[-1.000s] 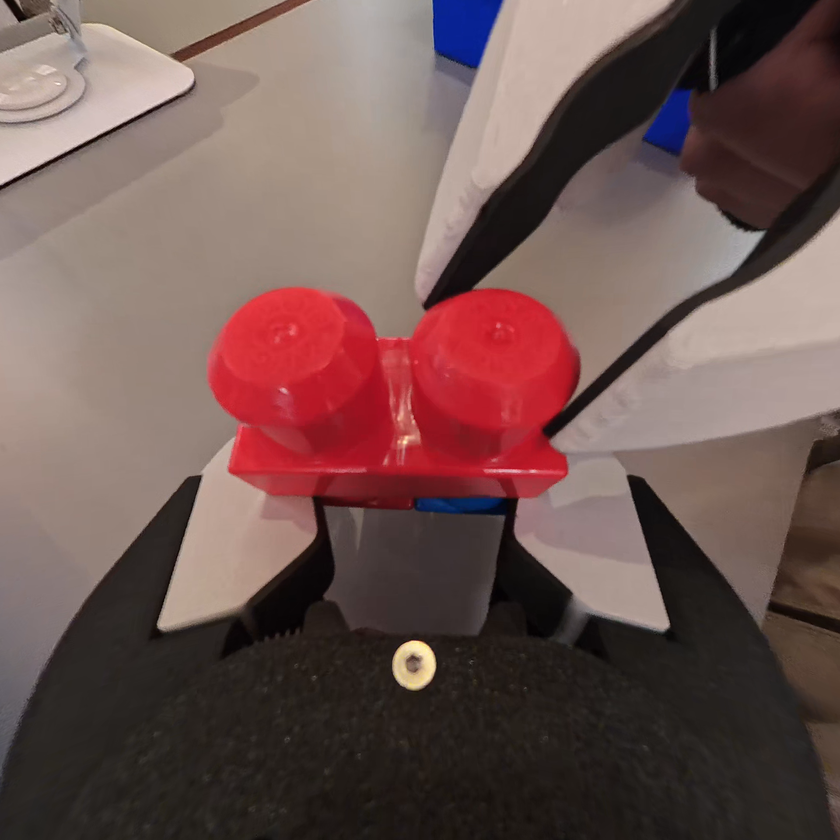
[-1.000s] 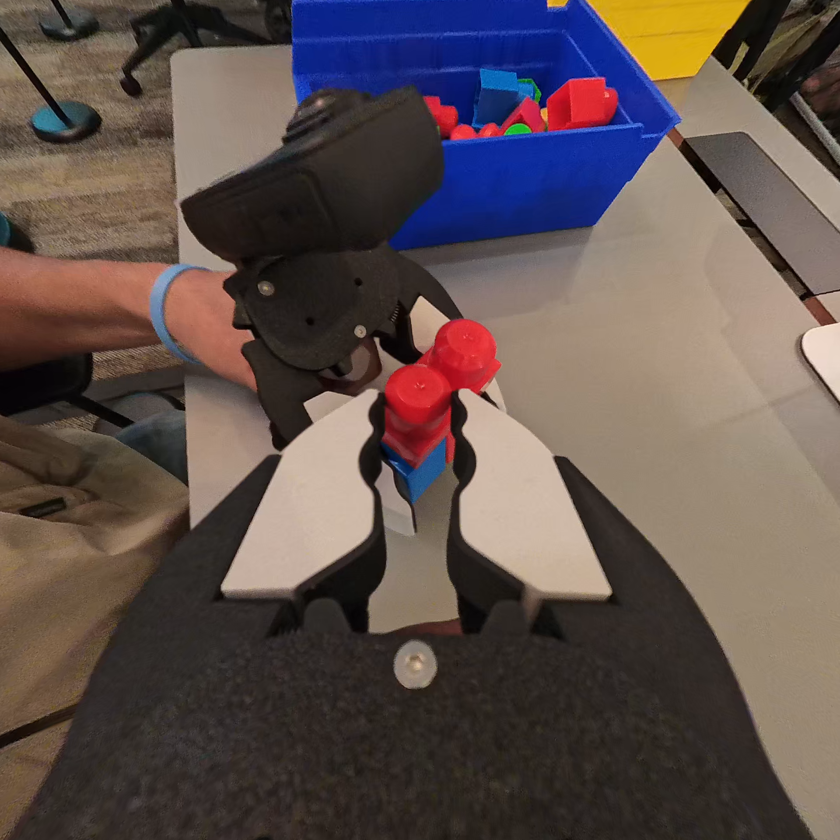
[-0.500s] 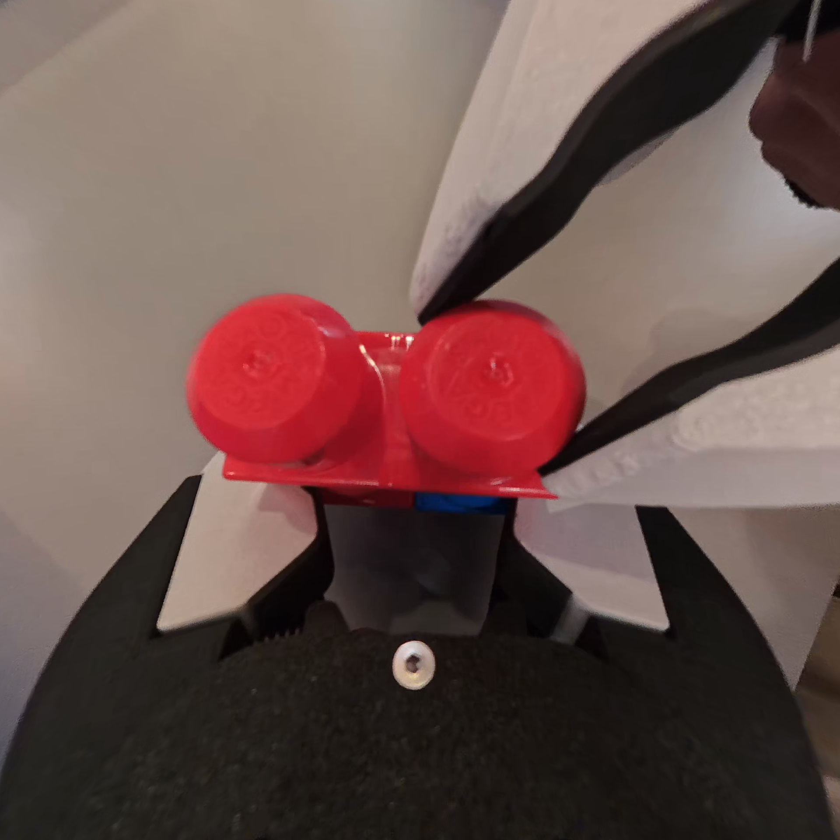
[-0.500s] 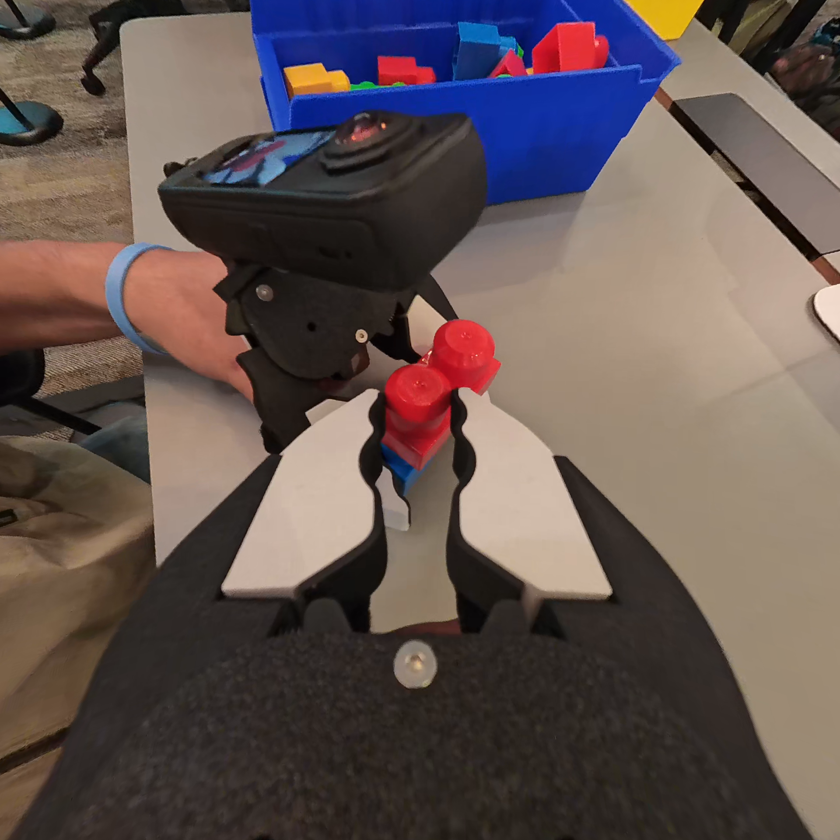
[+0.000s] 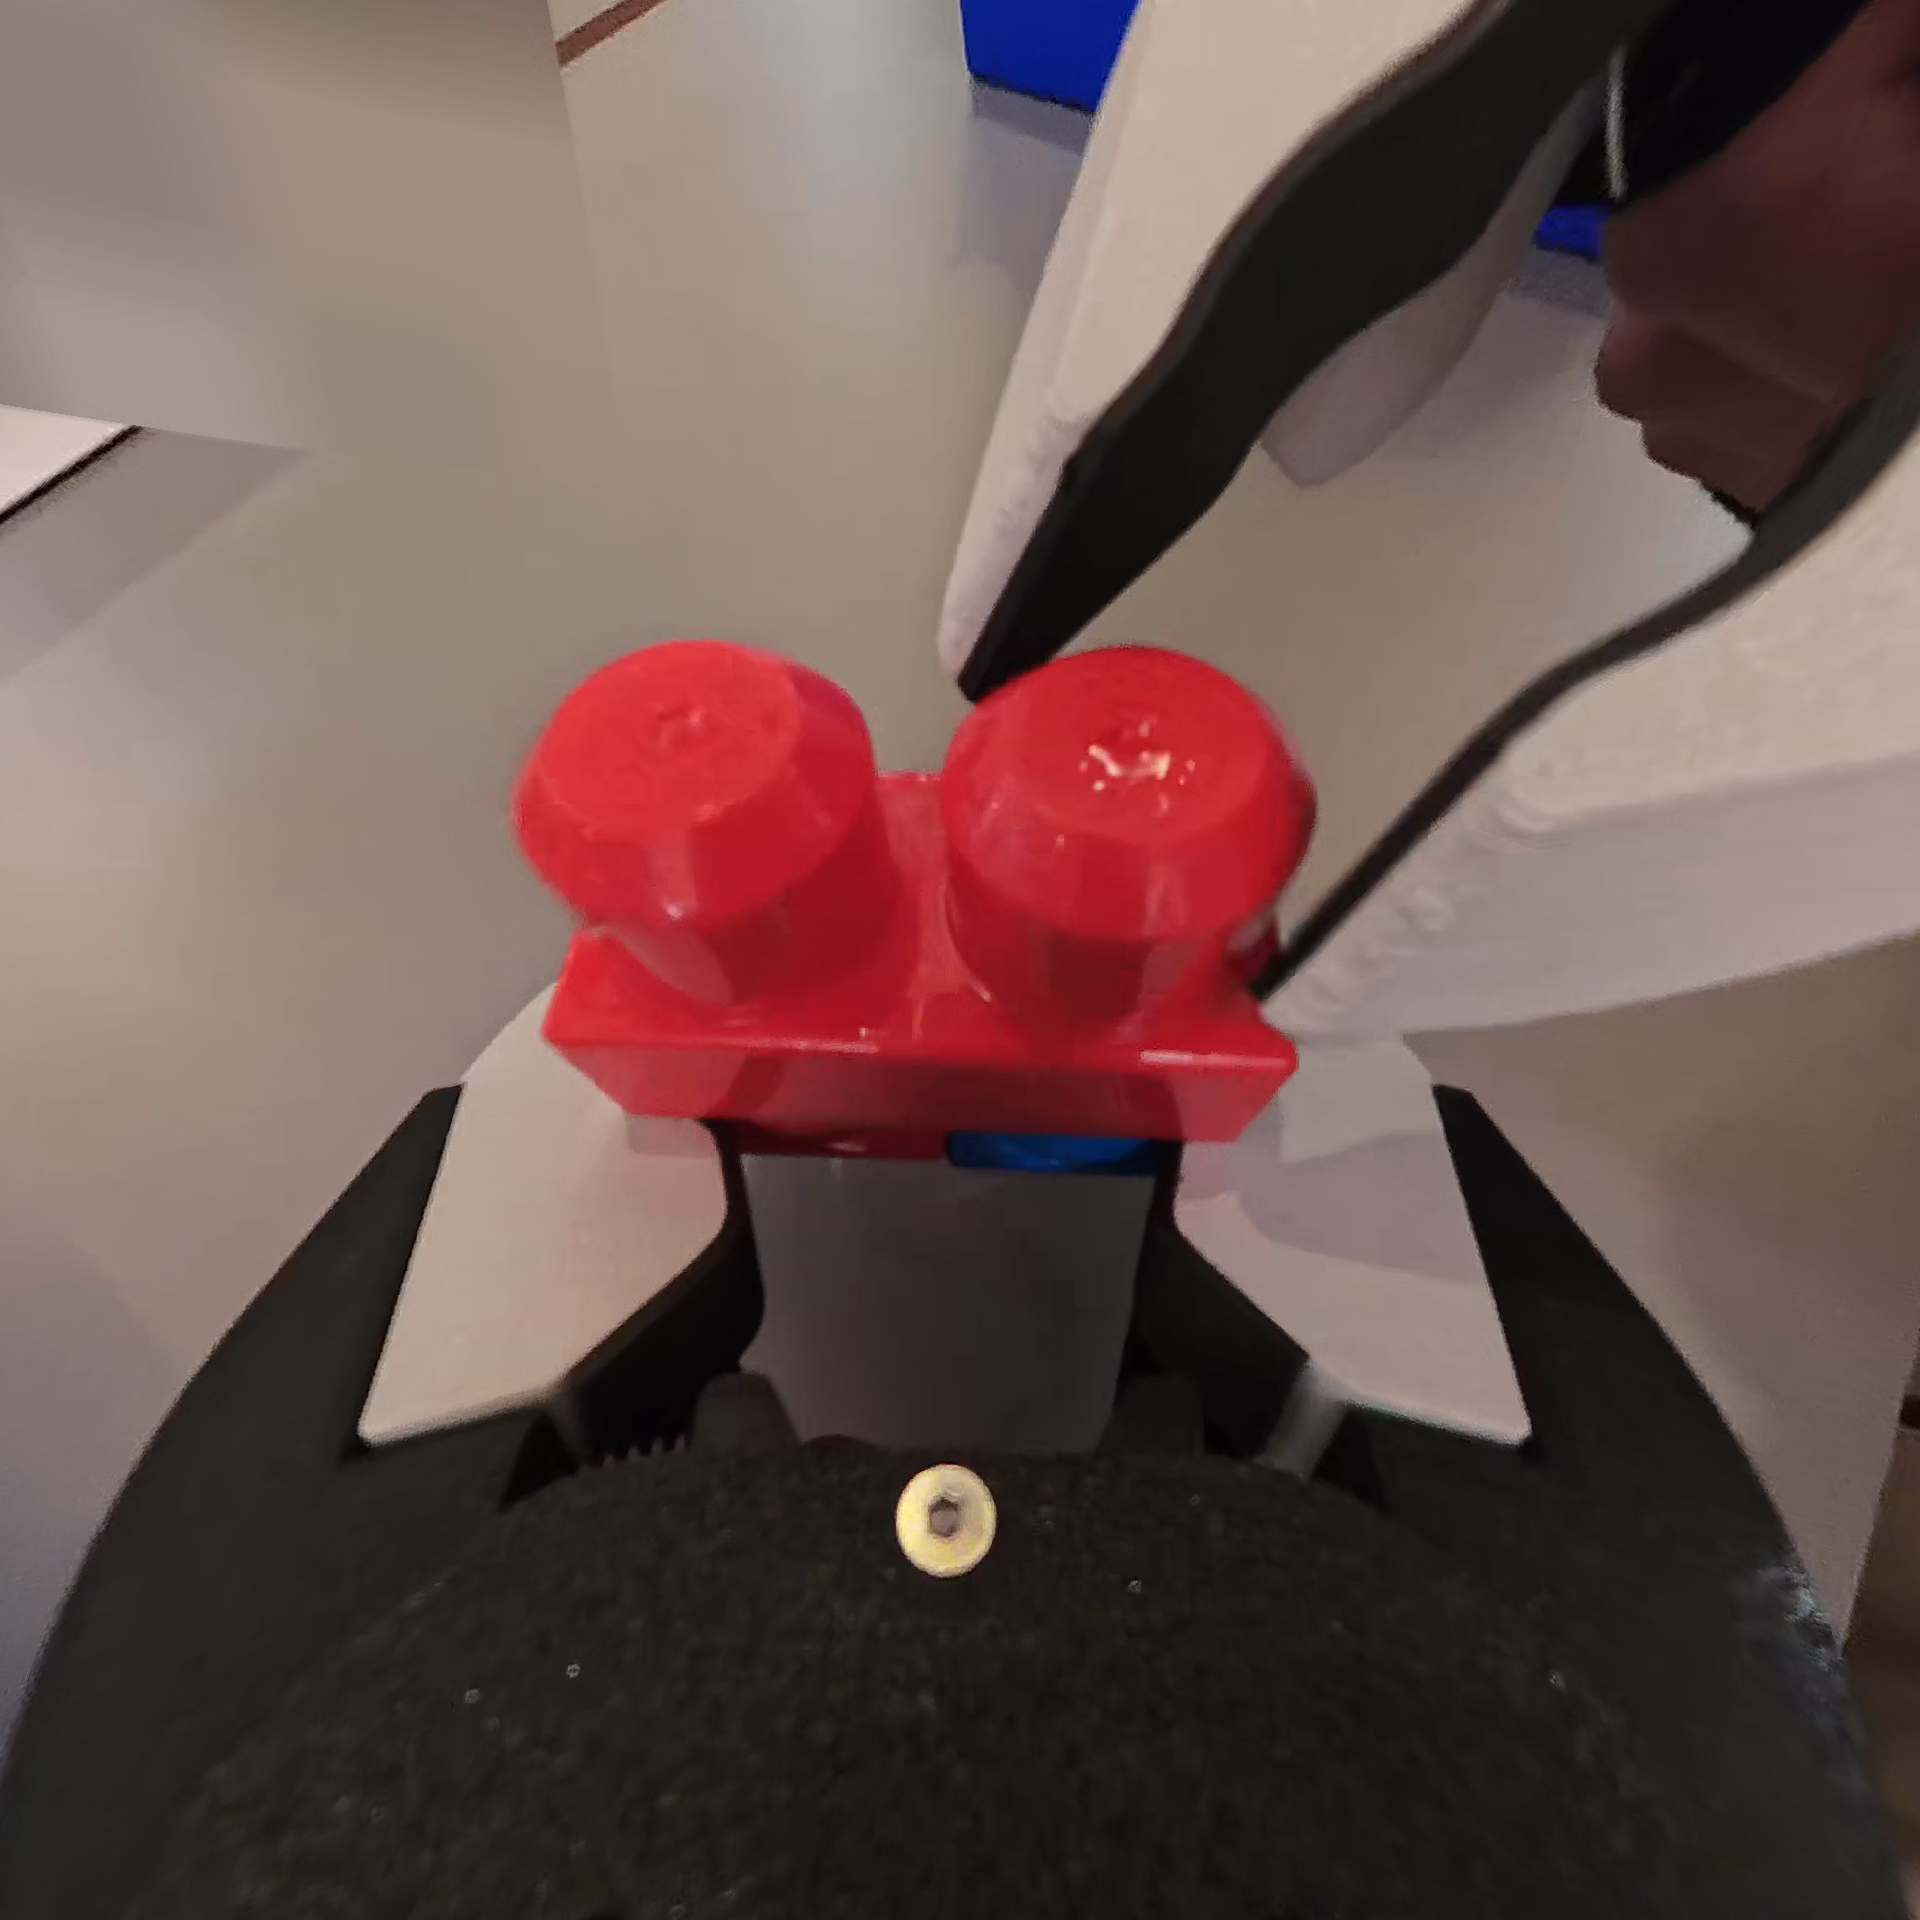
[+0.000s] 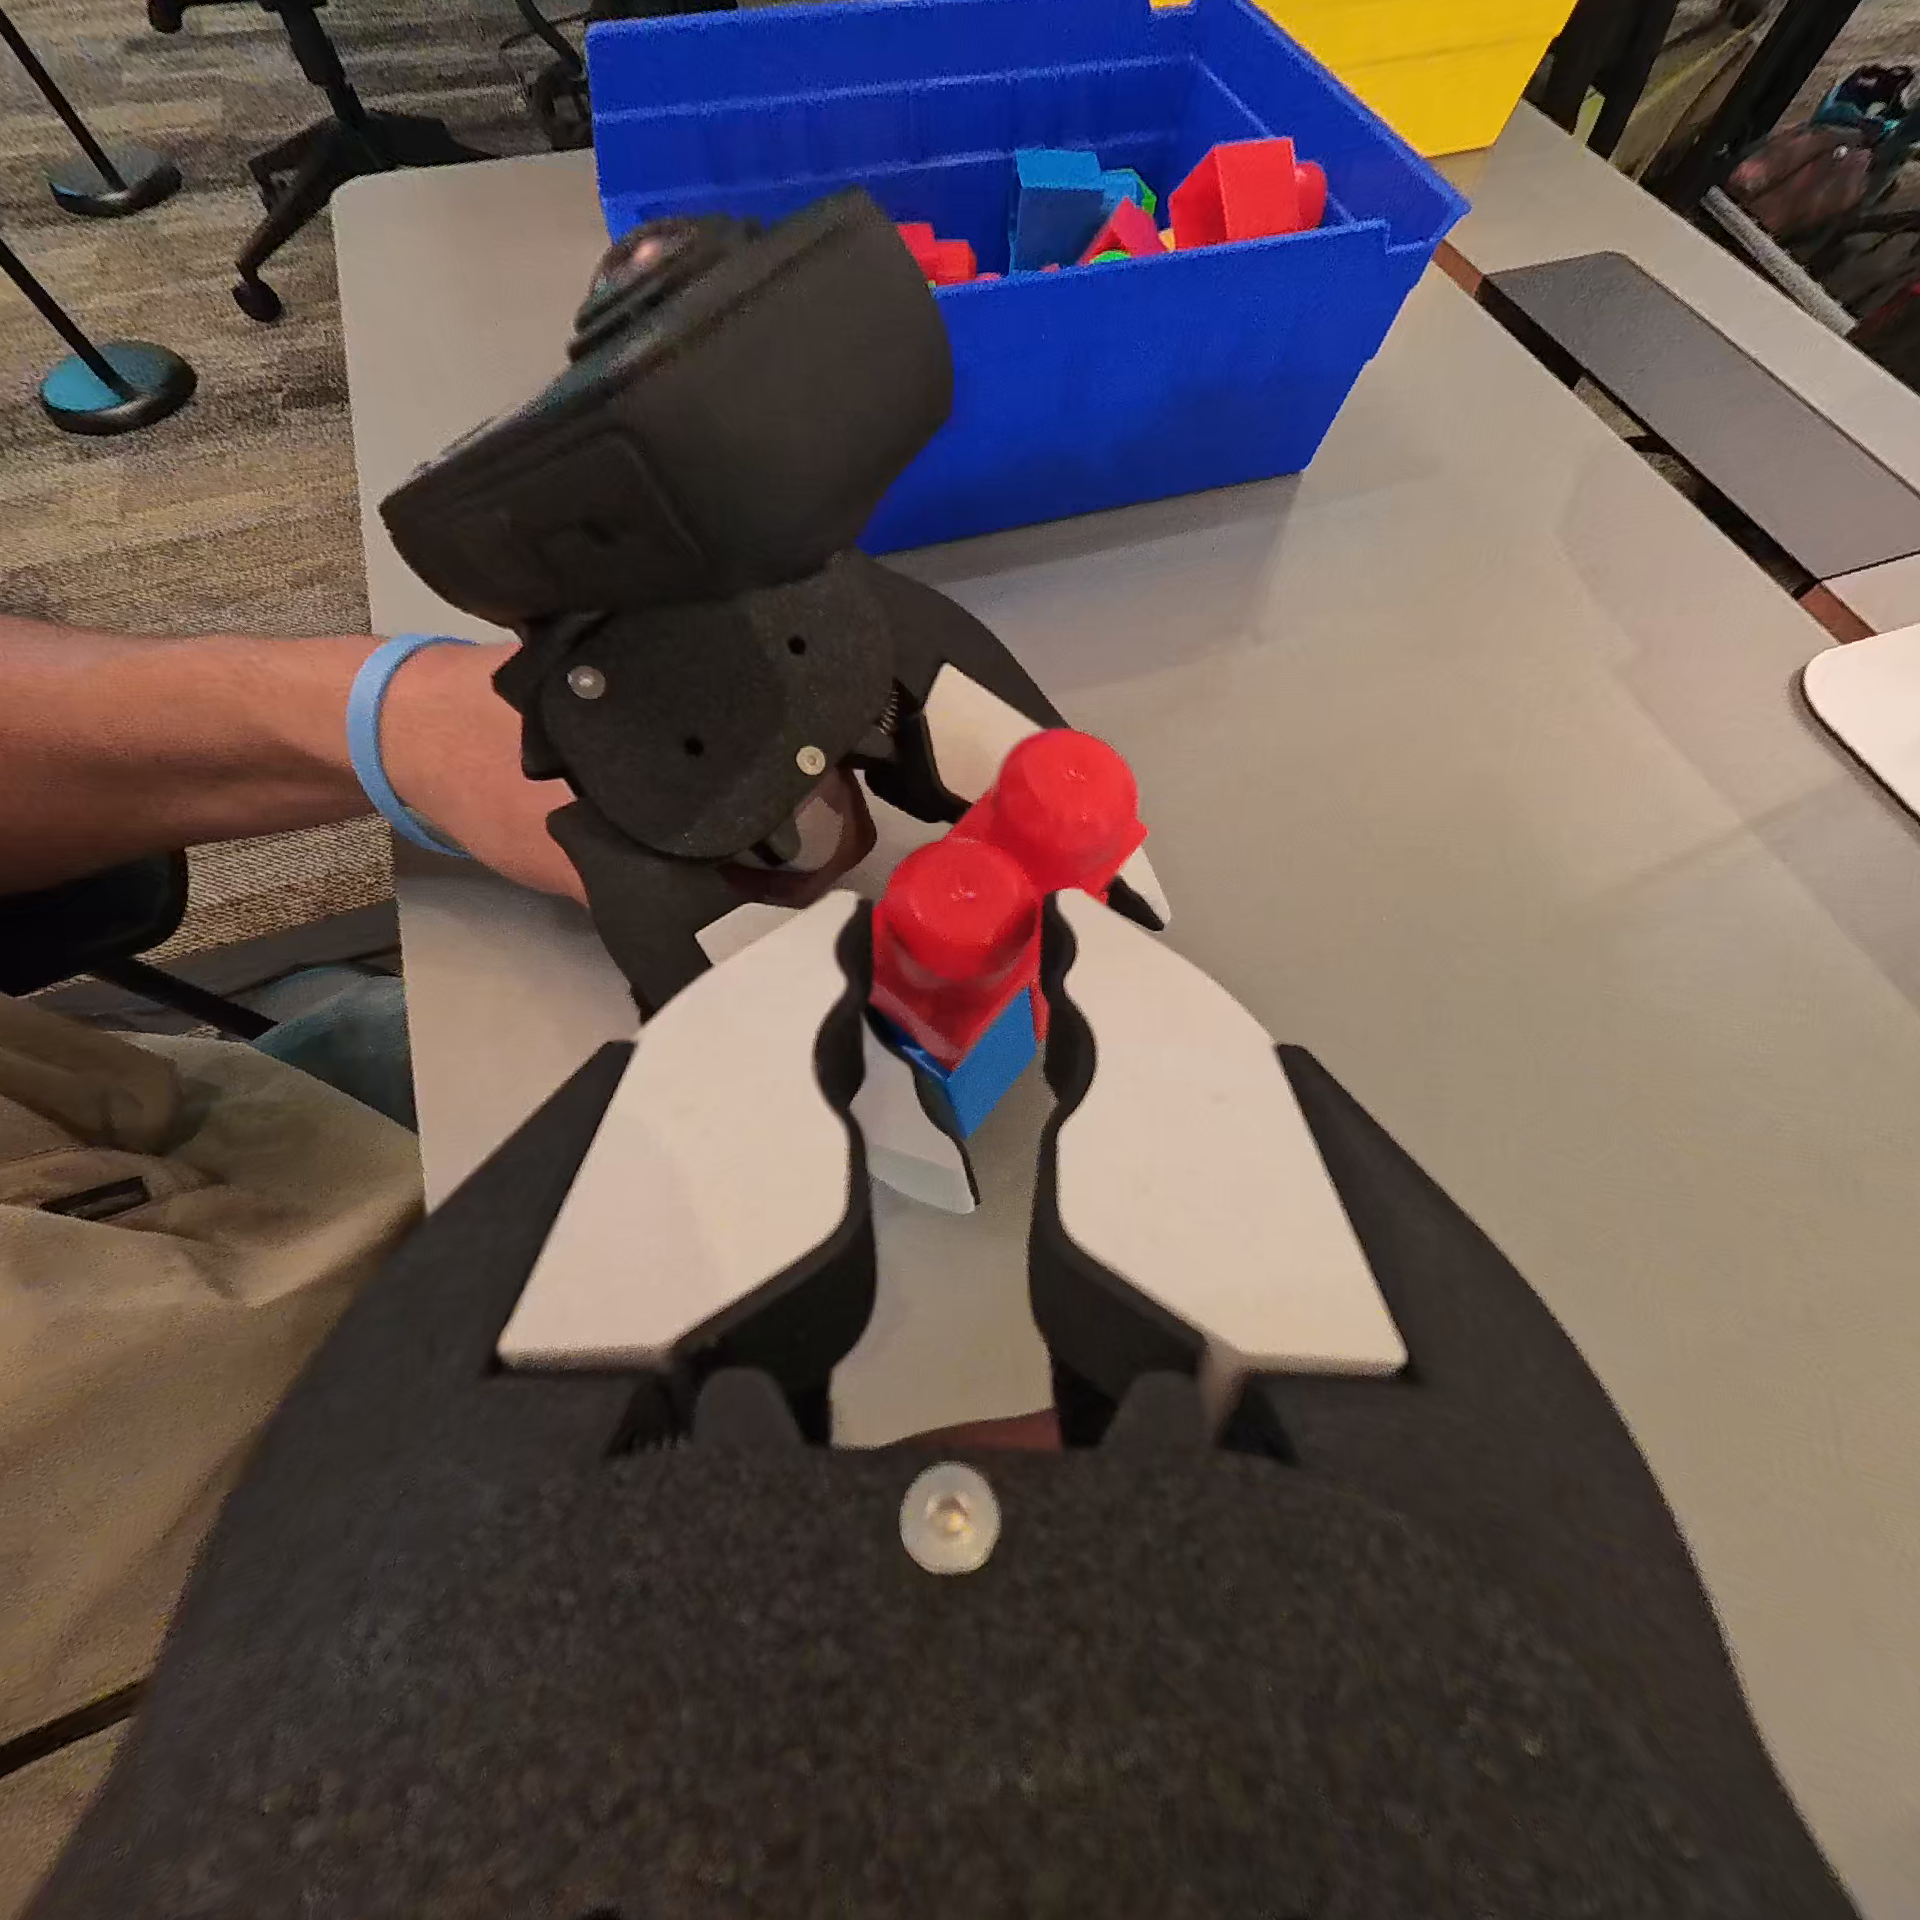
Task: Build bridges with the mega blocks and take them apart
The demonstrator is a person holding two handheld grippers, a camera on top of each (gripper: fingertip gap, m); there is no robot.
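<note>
A red two-stud block [image 5: 914, 894] sits on top of a blue block [image 5: 1049, 1151] and a red piece beside it. My left gripper [image 5: 940, 1132] is shut on these lower blocks from both sides. My right gripper [image 5: 1122, 831] comes in from the upper right and is shut on the red block's right stud. In the right wrist view my right gripper [image 6: 951, 925] clamps the red block [image 6: 997, 883], with the blue block [image 6: 987, 1070] below it between the left gripper's fingers [image 6: 925, 1164]. The stack is held above the grey table [image 6: 1455, 935].
A blue bin [image 6: 1091, 343] with several coloured blocks stands at the table's far side, with a yellow bin [image 6: 1434, 62] behind it. A person's arm with a blue wristband [image 6: 384, 748] holds the left gripper. A dark mat [image 6: 1683, 416] and a white pad [image 6: 1870, 707] lie at right. Across from one pair of fingers to the other is roughly 8 cm.
The left gripper has tilted back, so its camera body now points up and away. Both grippers keep their hold, and the red block is still on the lower blocks.
</note>
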